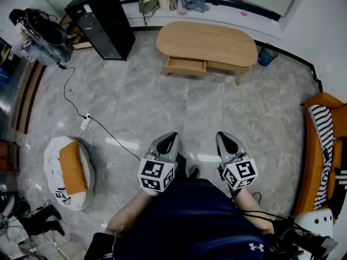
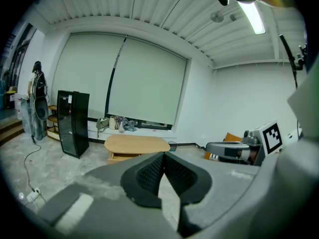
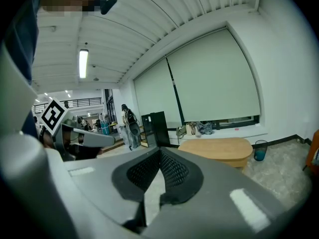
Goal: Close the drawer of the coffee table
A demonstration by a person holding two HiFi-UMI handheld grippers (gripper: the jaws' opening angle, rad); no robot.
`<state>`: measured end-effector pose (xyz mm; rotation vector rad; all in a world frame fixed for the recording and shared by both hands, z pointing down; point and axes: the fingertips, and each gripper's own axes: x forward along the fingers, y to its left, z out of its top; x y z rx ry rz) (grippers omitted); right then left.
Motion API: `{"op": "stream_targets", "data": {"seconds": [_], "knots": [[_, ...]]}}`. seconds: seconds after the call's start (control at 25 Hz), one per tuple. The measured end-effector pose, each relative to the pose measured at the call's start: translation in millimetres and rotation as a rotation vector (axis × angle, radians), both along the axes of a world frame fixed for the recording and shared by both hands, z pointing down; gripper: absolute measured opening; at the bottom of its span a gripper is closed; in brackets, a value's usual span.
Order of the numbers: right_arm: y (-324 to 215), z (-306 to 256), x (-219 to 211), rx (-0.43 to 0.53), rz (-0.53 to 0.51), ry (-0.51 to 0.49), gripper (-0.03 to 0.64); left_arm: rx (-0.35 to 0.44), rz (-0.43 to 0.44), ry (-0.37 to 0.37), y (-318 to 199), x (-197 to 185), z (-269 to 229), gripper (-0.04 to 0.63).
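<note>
Close to the person's body, the left gripper (image 1: 172, 138) and right gripper (image 1: 224, 137) both have their jaws pressed together on nothing. Well ahead across the floor (image 1: 162, 107) stands the table (image 1: 217, 37), its long axis running crosswise to them. The drawer (image 1: 185, 65) juts from the left half of the near side, roughly straight ahead of the left gripper, likely the nearer one. Closing it means pushing directly away from the person.

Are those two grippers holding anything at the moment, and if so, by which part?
Nothing is held. The left gripper and the right gripper are both shut and empty, well short of the coffee table and its open drawer.
</note>
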<state>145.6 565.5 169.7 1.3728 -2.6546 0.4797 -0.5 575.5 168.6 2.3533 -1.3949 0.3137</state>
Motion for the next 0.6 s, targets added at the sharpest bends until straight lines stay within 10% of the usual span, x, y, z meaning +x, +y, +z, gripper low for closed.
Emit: {"op": "stream_targets", "data": {"seconds": [0.6], "knots": [[-139,-11,-21,-0.007,0.124,0.055,0.002,0.020,0.067,0.091,-162,-40,-12,0.002]]}}
